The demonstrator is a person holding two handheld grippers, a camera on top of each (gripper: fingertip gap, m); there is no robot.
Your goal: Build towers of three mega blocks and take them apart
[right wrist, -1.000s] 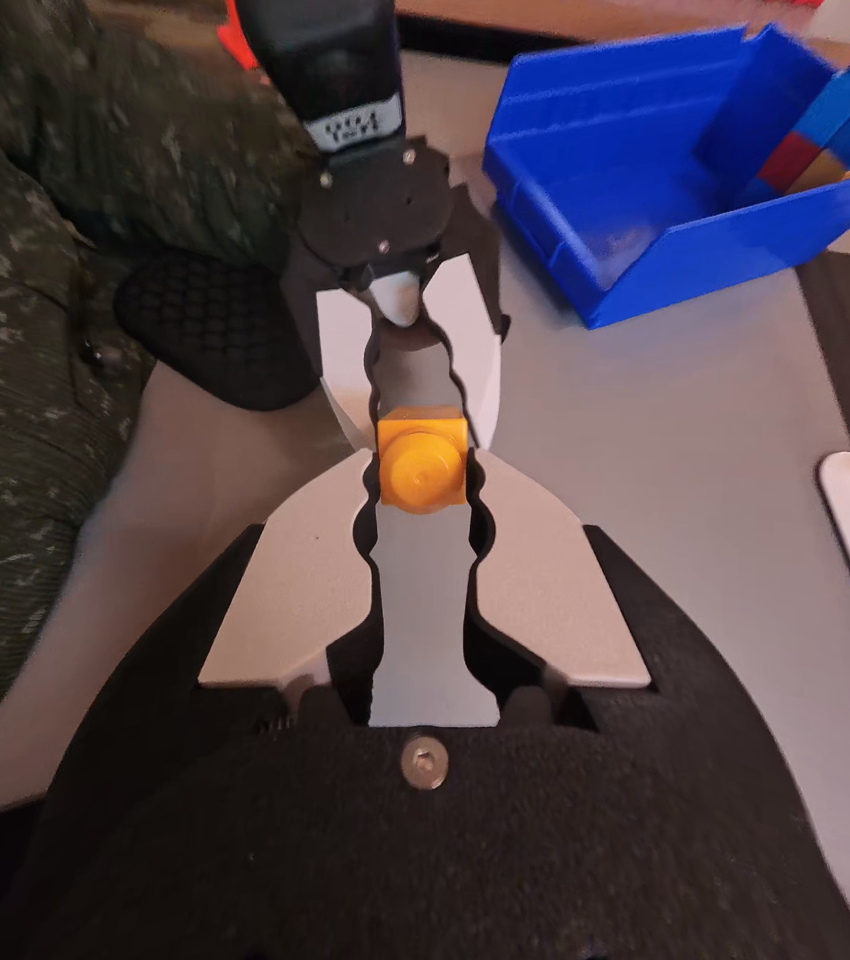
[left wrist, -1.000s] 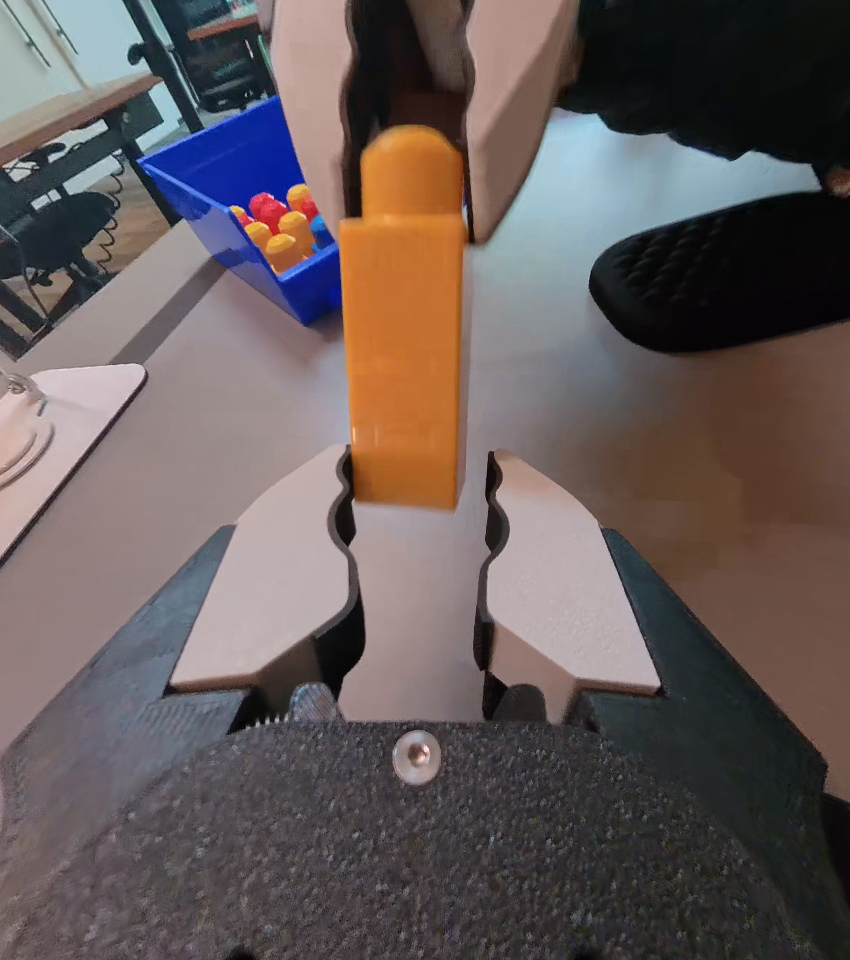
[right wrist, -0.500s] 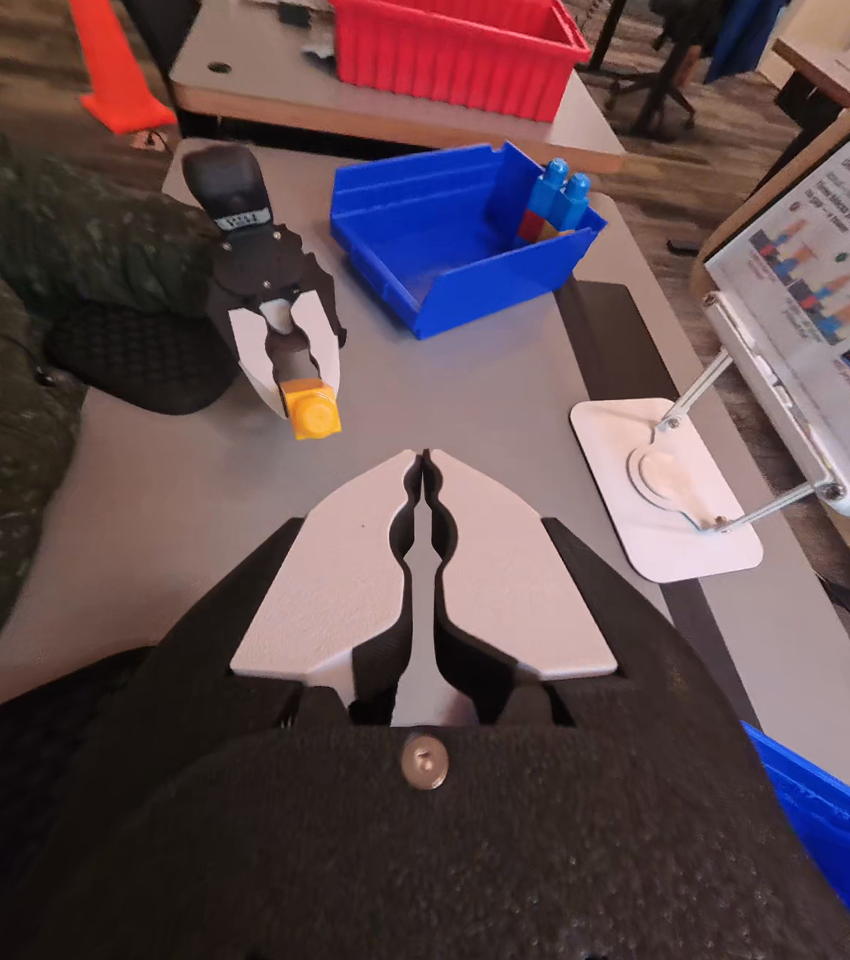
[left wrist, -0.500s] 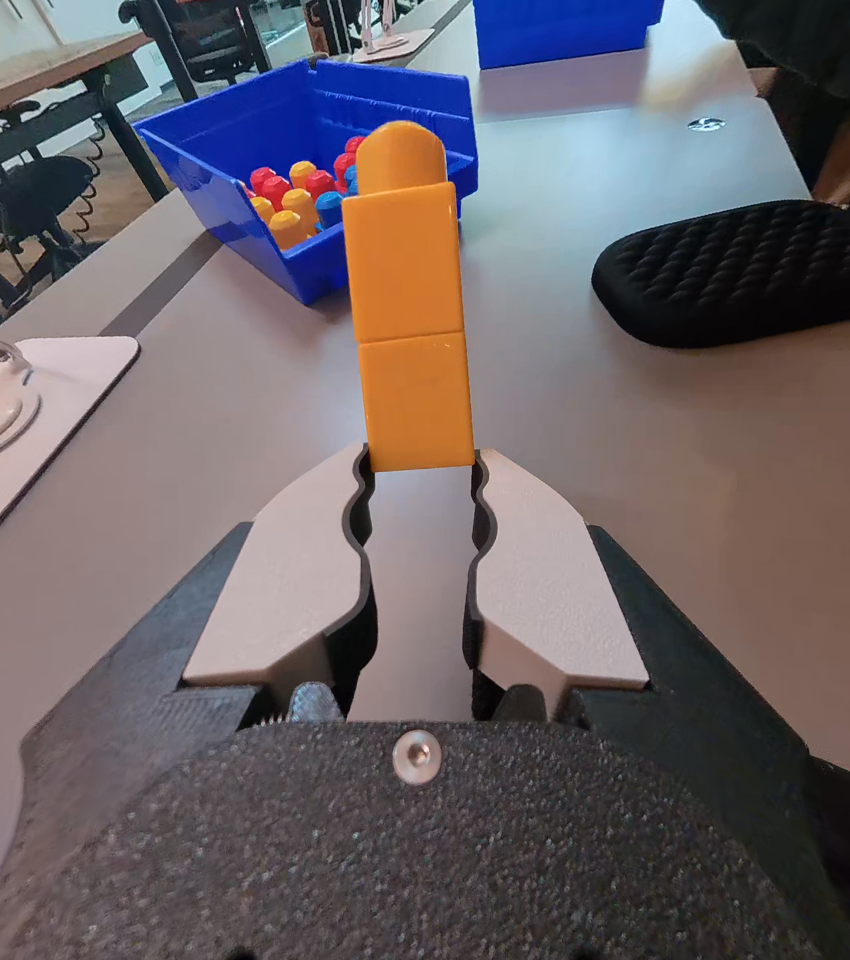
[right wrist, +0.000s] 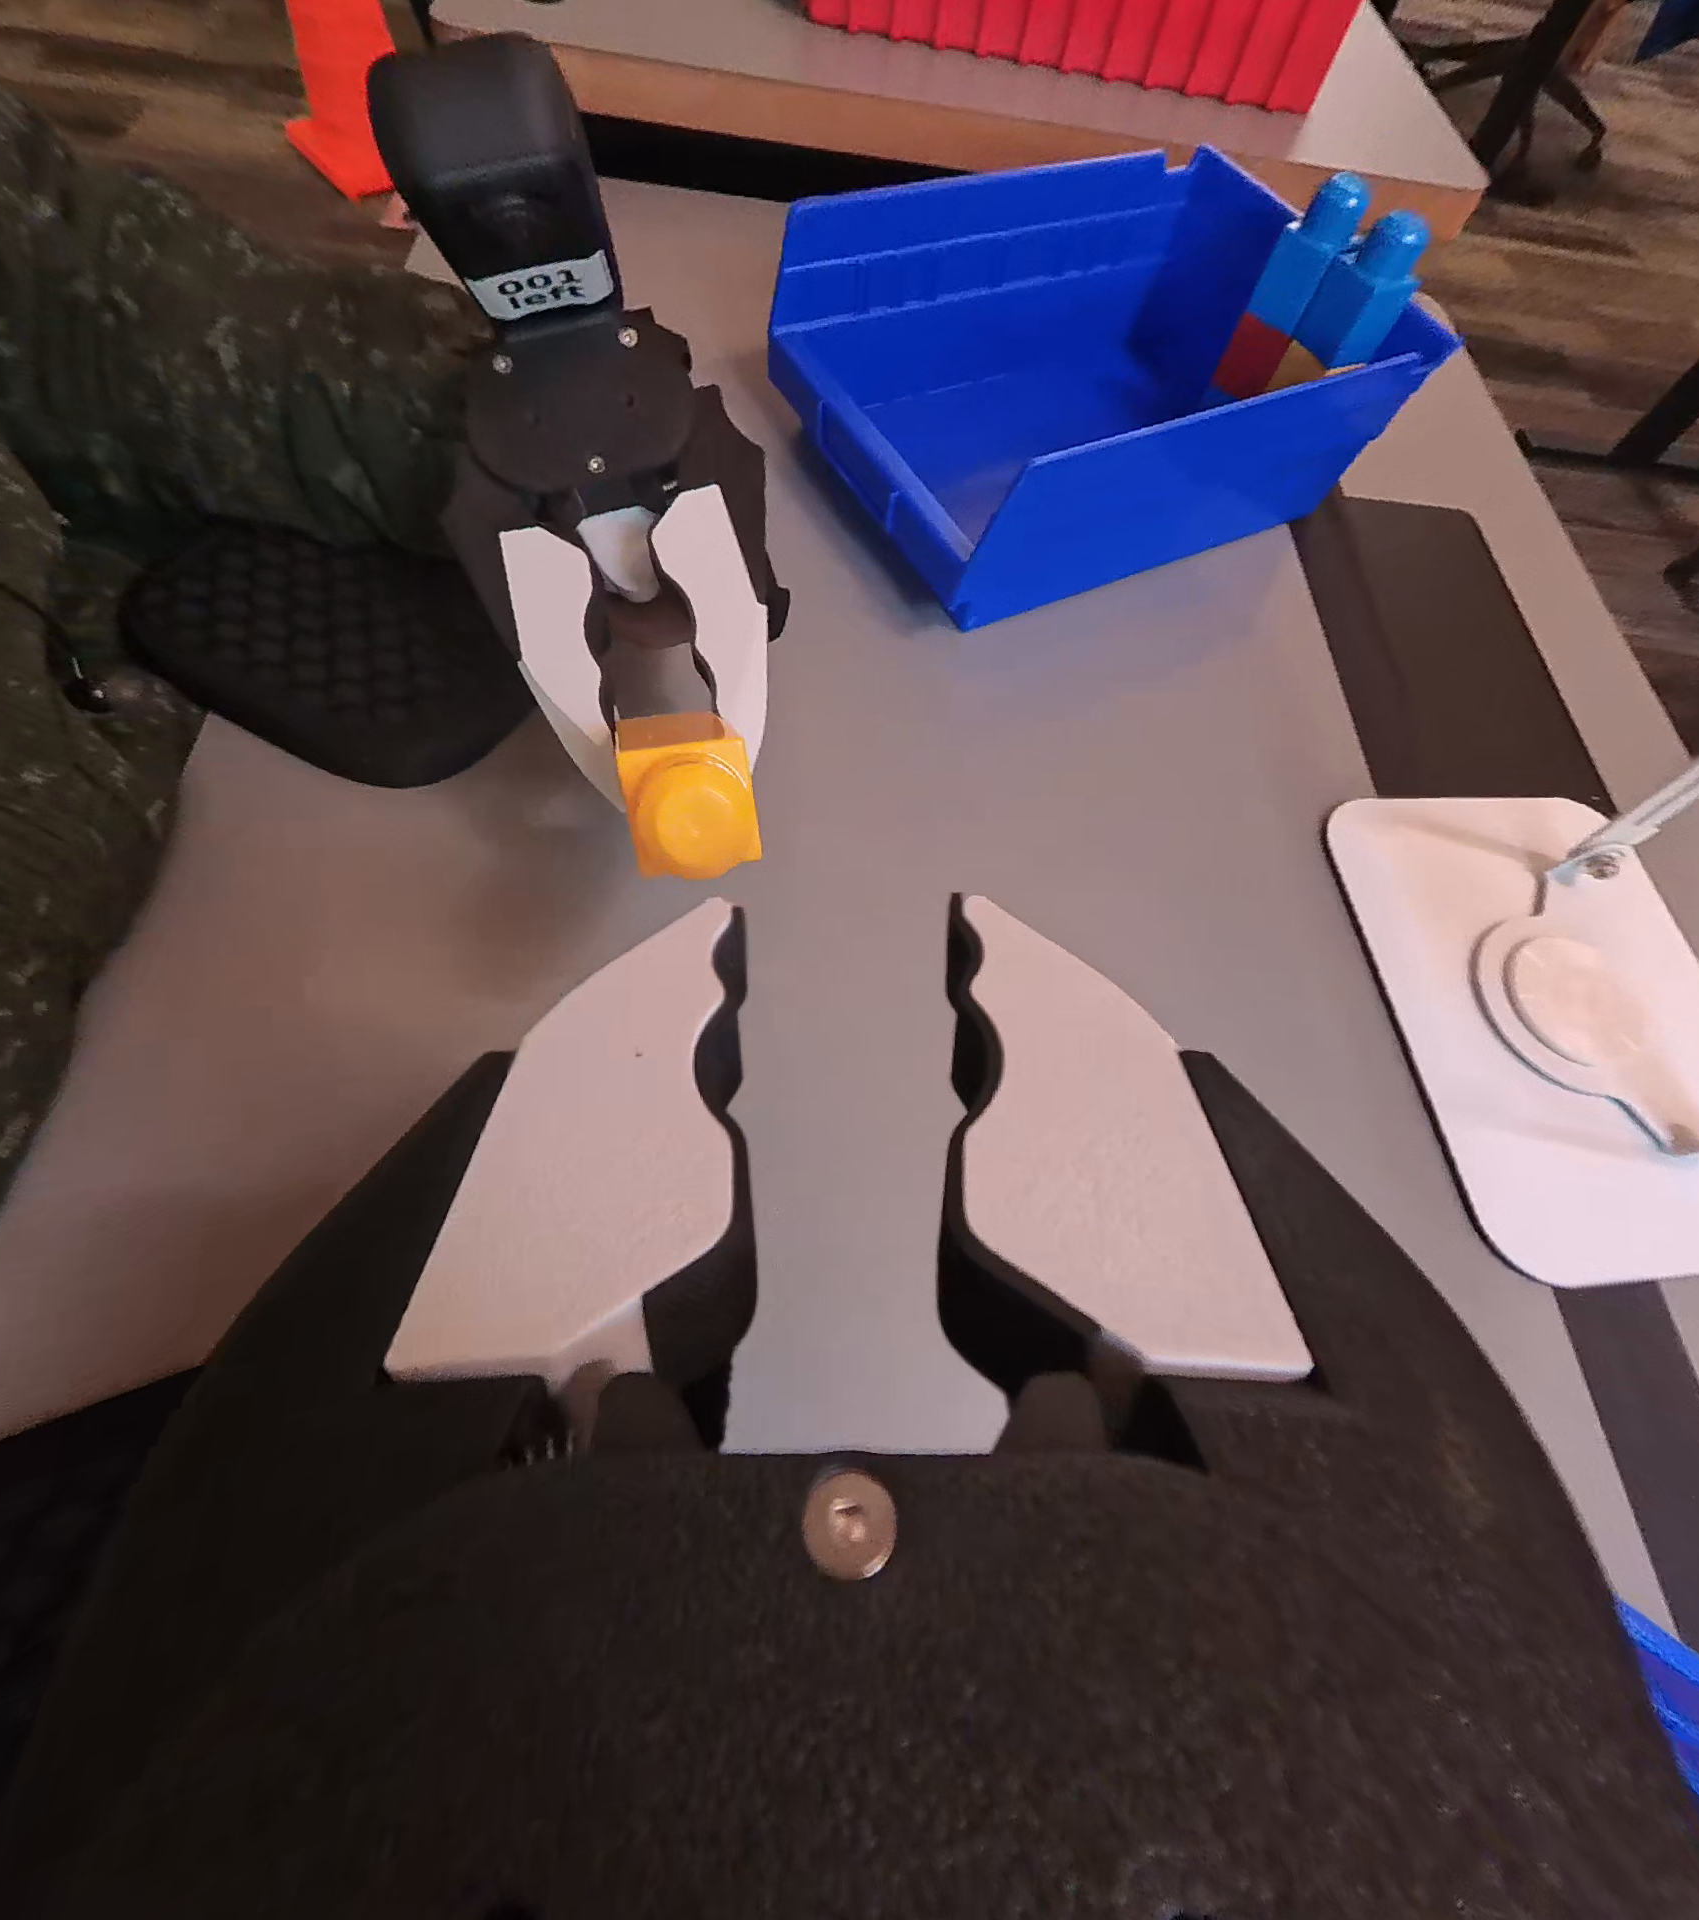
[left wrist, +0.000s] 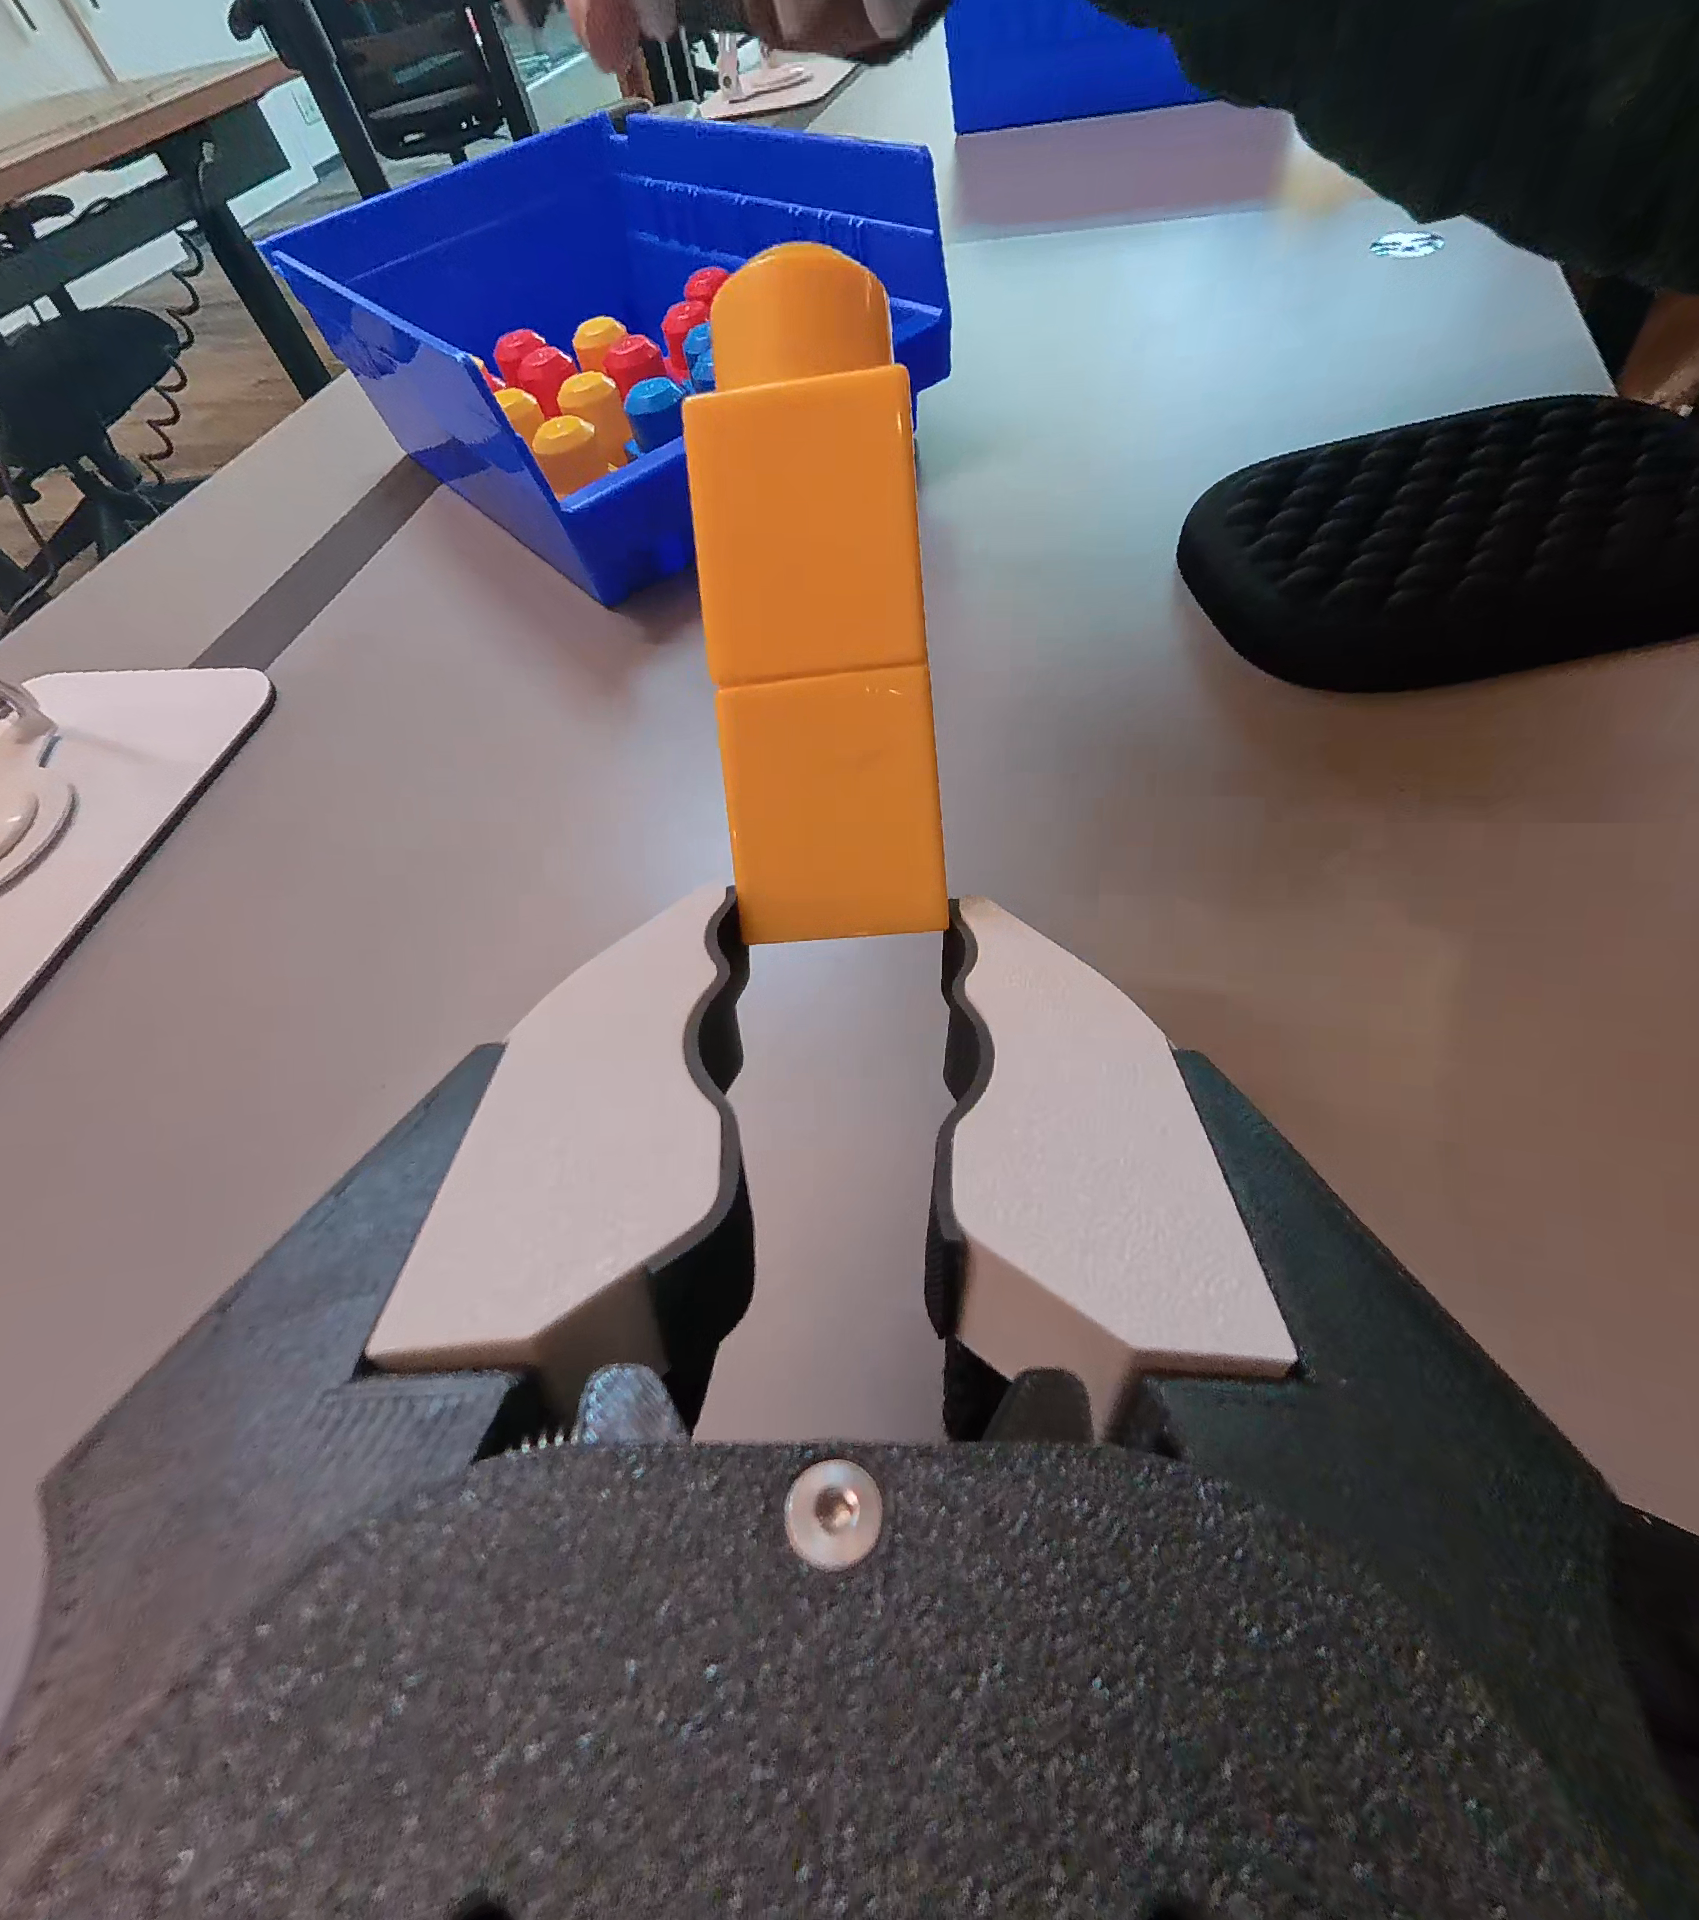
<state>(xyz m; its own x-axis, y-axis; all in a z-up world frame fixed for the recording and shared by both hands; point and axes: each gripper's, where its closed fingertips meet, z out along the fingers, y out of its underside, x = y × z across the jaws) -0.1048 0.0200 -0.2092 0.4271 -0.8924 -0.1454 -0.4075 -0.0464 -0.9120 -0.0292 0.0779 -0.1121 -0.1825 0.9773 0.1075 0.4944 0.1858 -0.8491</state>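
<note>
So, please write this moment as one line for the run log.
left gripper: shut on orange two-block stack | right gripper: open, empty | tower: third block not yet added

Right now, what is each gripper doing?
Left gripper: shut on the orange block stack.
Right gripper: open, jaws apart, holding nothing.

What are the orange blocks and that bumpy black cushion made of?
The orange blocks held in the left tongs look like hard, glossy plastic: smooth faces, crisp edges, and light glinting off them. The bumpy black cushion looks soft, maybe foam under knit fabric, with a dull, dimpled surface. I can't be sure what's inside.
</note>
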